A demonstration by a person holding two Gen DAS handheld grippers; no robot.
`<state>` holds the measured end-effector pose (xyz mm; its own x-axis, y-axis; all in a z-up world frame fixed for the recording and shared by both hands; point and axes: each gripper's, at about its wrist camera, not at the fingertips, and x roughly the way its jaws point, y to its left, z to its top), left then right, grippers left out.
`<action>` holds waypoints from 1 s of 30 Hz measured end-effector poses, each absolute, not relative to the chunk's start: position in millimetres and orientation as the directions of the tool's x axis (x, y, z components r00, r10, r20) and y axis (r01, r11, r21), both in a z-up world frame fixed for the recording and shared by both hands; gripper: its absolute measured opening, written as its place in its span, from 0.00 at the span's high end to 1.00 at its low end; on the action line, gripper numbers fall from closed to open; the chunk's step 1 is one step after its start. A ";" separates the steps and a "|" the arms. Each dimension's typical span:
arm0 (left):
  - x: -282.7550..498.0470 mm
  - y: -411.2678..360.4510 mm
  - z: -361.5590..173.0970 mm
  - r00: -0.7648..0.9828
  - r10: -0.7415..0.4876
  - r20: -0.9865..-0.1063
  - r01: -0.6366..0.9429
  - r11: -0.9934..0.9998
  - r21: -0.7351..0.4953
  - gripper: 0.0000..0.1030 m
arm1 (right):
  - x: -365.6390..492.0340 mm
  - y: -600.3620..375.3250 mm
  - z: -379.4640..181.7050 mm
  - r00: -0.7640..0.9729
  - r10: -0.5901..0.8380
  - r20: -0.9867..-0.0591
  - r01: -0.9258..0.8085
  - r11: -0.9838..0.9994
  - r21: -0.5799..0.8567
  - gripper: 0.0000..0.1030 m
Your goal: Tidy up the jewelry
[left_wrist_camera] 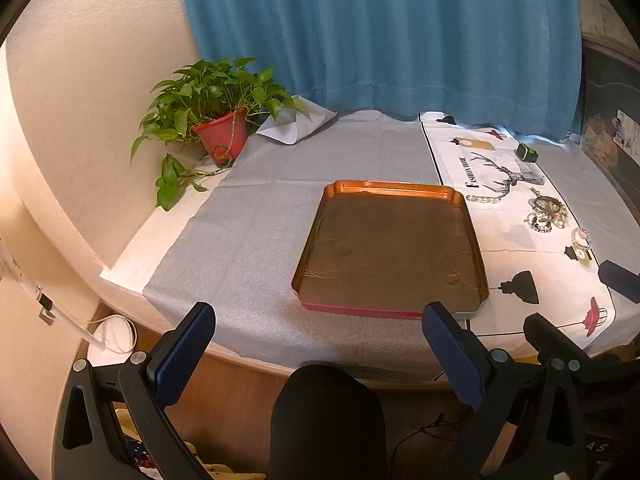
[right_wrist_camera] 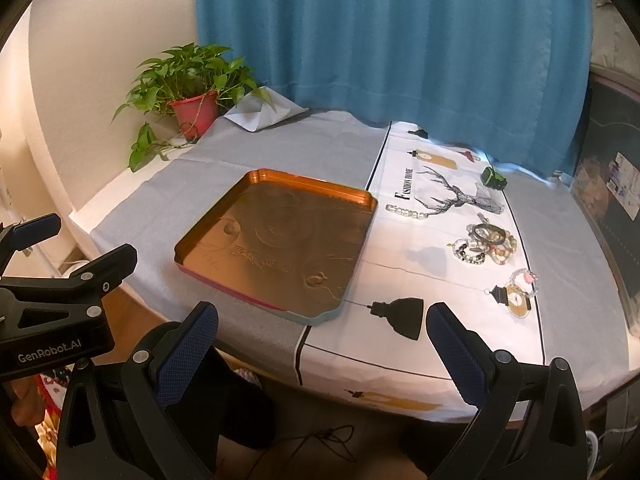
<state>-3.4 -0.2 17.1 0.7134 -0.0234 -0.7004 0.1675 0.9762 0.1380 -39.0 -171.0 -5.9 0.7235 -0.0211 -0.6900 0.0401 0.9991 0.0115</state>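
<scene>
Spread wide and holding nothing, the left claw [left_wrist_camera: 318, 350] hangs just short of the near edge of the tabletop [left_wrist_camera: 256, 216], which is covered by a grey cloth. Straight ahead of it lies a copper-coloured tray [left_wrist_camera: 460, 200] with a red side wall. Beyond the tray to the right, on a white printed runner [left_wrist_camera: 504, 240], sits the jewelry: a pearl bracelet [left_wrist_camera: 483, 199], a heap of beaded bracelets [left_wrist_camera: 546, 214] and a clear bead ring [left_wrist_camera: 581, 236]. Far ahead to the left a potted plant [left_wrist_camera: 216, 100] stands against the cream wall, with a blue curtain [left_wrist_camera: 380, 32] behind the tabletop.

From the right wrist, the right claw [right_wrist_camera: 322, 338] is likewise spread and empty, hovering over the near edge where the runner [right_wrist_camera: 400, 344] drops off. The tray [right_wrist_camera: 362, 200] lies ahead and left, the pearl bracelet [right_wrist_camera: 406, 213] ahead, the bracelet heap [right_wrist_camera: 486, 244] and bead ring [right_wrist_camera: 522, 280] ahead to the right. The left claw [right_wrist_camera: 76, 240] shows far left, level with it.
</scene>
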 end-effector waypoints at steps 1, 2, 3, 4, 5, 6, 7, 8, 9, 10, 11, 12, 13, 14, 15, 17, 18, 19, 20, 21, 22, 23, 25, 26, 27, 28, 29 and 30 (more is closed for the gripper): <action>-4.2 -1.4 16.7 0.714 -0.022 -0.700 0.167 0.976 0.140 0.00 | -38.9 -170.6 -6.1 0.723 -0.020 -0.691 0.040 0.999 0.012 0.00; -3.3 -0.8 17.0 0.708 -0.026 -0.705 0.171 0.976 0.135 0.00 | -39.2 -171.2 -6.1 0.723 -0.021 -0.691 0.041 0.999 0.012 0.00; -1.7 -0.1 17.1 0.698 -0.037 -0.715 0.178 0.976 0.124 0.00 | -39.5 -171.6 -6.1 0.724 -0.023 -0.689 0.043 0.999 0.012 0.00; -0.3 0.4 17.1 0.692 -0.044 -0.721 0.182 0.976 0.115 0.00 | -40.9 -171.6 -6.0 0.729 -0.025 -0.685 0.050 0.999 0.017 0.00; 1.6 -0.7 16.6 0.685 -0.051 -0.727 0.187 0.976 0.108 0.00 | -40.9 -172.7 -5.4 0.733 -0.025 -0.680 0.054 0.998 0.021 0.00; 2.7 -2.3 16.0 0.681 -0.052 -0.730 0.191 0.976 0.108 0.00 | -42.8 -175.4 -5.2 0.737 -0.026 -0.675 0.061 0.998 0.029 0.00; 5.0 -5.5 16.0 0.679 -0.055 -0.733 0.199 0.974 0.111 0.00 | -45.0 -178.4 -5.1 0.744 -0.031 -0.668 0.078 0.996 0.040 0.00; 4.6 -9.7 14.6 0.678 -0.055 -0.733 0.203 0.972 0.115 0.00 | -45.8 -183.7 -7.2 0.747 -0.037 -0.663 0.092 0.995 0.048 0.00; 5.5 -15.2 13.5 0.677 -0.055 -0.734 0.211 0.970 0.121 0.00 | -47.9 -189.8 -8.7 0.751 -0.047 -0.659 0.113 0.992 0.058 0.00; 5.9 -20.9 12.1 0.674 -0.056 -0.737 0.219 0.968 0.126 0.00 | -49.3 -198.1 -12.0 0.751 -0.057 -0.658 0.132 0.989 0.065 0.00; 7.0 -28.7 9.4 0.668 -0.060 -0.742 0.231 0.964 0.130 0.00 | -51.2 -207.1 -15.6 0.750 -0.068 -0.658 0.153 0.986 0.073 0.00; 8.1 -37.5 6.6 0.661 -0.065 -0.747 0.245 0.960 0.134 0.00 | -53.0 -217.6 -19.7 0.746 -0.079 -0.661 0.174 0.982 0.079 0.00; 9.9 -46.4 3.9 0.654 -0.071 -0.753 0.260 0.956 0.135 0.00 | -55.2 -231.6 -23.4 0.744 -0.091 -0.662 0.194 0.977 0.084 0.00; 12.9 -57.2 1.5 0.643 -0.083 -0.761 0.281 0.950 0.134 0.00 | -56.8 -246.0 -27.3 0.741 -0.105 -0.663 0.214 0.973 0.086 0.00; 15.1 -66.5 -0.5 0.634 -0.092 -0.768 0.298 0.945 0.132 0.00 | -58.2 -258.6 -32.0 0.735 -0.121 -0.668 0.235 0.968 0.083 0.00; 21.8 -88.4 -5.0 0.611 -0.117 -0.783 0.340 0.932 0.126 0.00 | -59.4 -287.7 -41.1 0.719 -0.154 -0.677 0.277 0.958 0.076 0.00; 26.6 -101.3 -7.6 0.598 -0.128 -0.791 0.361 0.924 0.123 0.00 | -59.1 -300.8 -45.9 0.708 -0.173 -0.684 0.301 0.951 0.071 0.00; 31.8 -112.9 -9.9 0.586 -0.133 -0.799 0.376 0.918 0.123 0.00 | -58.4 -314.9 -50.7 0.697 -0.189 -0.692 0.323 0.944 0.068 0.00; 38.9 -126.0 -12.6 0.573 -0.141 -0.807 0.394 0.911 0.121 0.00 | -58.0 -329.0 -55.1 0.688 -0.201 -0.697 0.341 0.938 0.067 0.00; 47.0 -138.4 -15.3 0.560 -0.149 -0.815 0.411 0.904 0.117 0.00 | -57.0 -343.8 -59.6 0.679 -0.216 -0.702 0.364 0.929 0.066 0.00; 54.9 -149.2 -18.0 0.547 -0.156 -0.823 0.425 0.898 0.112 0.00 | -55.6 -356.6 -63.5 0.672 -0.225 -0.705 0.380 0.923 0.067 0.00; 67.4 -164.4 -22.4 0.523 -0.171 -0.835 0.450 0.888 0.100 0.00 | -53.0 -370.3 -68.0 0.664 -0.232 -0.711 0.393 0.917 0.069 0.00; 85.4 -185.3 -29.2 0.489 -0.187 -0.852 0.481 0.873 0.085 0.00 | -47.8 -395.2 -76.3 0.649 -0.246 -0.720 0.422 0.904 0.071 0.00; 98.6 -198.6 -34.8 0.469 -0.189 -0.863 0.495 0.865 0.080 0.00 | -44.2 -406.3 -80.1 0.644 -0.247 -0.724 0.428 0.901 0.073 0.00; 109.5 -209.1 -39.7 0.456 -0.184 -0.871 0.505 0.859 0.082 0.00 | -39.9 -416.2 -84.8 0.636 -0.247 -0.731 0.432 0.899 0.073 0.00; 117.6 -217.2 -43.2 0.447 -0.177 -0.877 0.511 0.855 0.088 0.00 | -35.7 -424.5 -89.1 0.628 -0.246 -0.738 0.436 0.897 0.072 0.00; 132.1 -230.4 -49.7 0.437 -0.165 -0.884 0.526 0.844 0.102 0.00 | -30.1 -434.4 -94.4 0.622 -0.242 -0.745 0.438 0.896 0.074 0.00; 142.2 -240.0 -54.8 0.432 -0.153 -0.889 0.539 0.834 0.118 0.00 | -24.2 -444.0 -100.2 0.614 -0.235 -0.754 0.439 0.895 0.078 0.00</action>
<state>142.2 -240.0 -54.8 0.4319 -0.1534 -0.8888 0.5386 0.8343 0.1178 -24.2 -444.0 -100.2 0.6138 -0.2350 -0.7537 0.4386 0.8953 0.0781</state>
